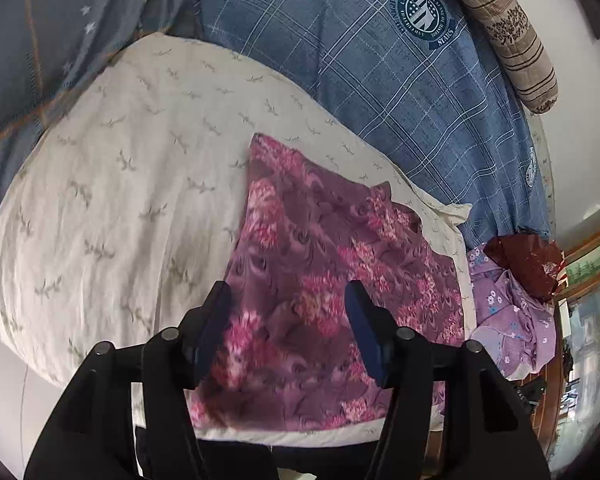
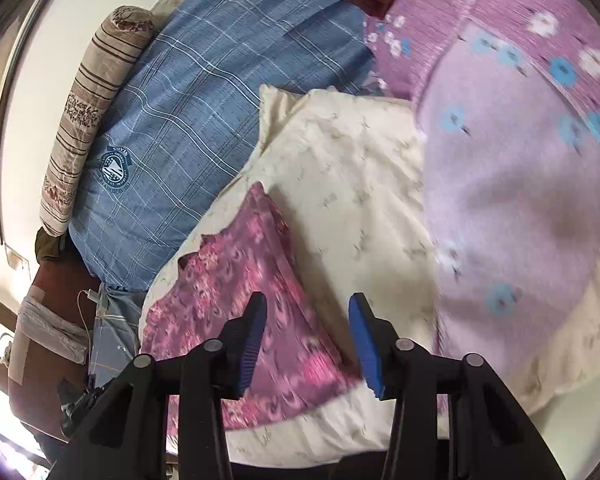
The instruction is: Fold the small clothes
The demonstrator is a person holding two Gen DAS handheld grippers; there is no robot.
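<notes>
Left hand-held gripper (image 1: 288,316) gapes above flat floral garment (image 1: 320,264), lengthwise away.

From my left wrist, the lower edge of the magenta floral cloth (image 1: 320,280) disappears behind my left gripper (image 1: 288,312), whose wide-apart fingers have only cloth behind them; I can't tell whether they touch it. At four o'clock the lilac flowered garment (image 1: 508,320) is partly hidden by the cream sheet (image 1: 120,200), and the dark red item (image 1: 528,264) above it is too crumpled to identify. From my right wrist, the lilac garment (image 2: 512,200) is motion-blurred and runs off the frame at two o'clock. My right gripper (image 2: 308,340) covers the magenta cloth's (image 2: 236,292) near edge. The clutter (image 2: 76,400) at eight o'clock is too small to make out.
</notes>
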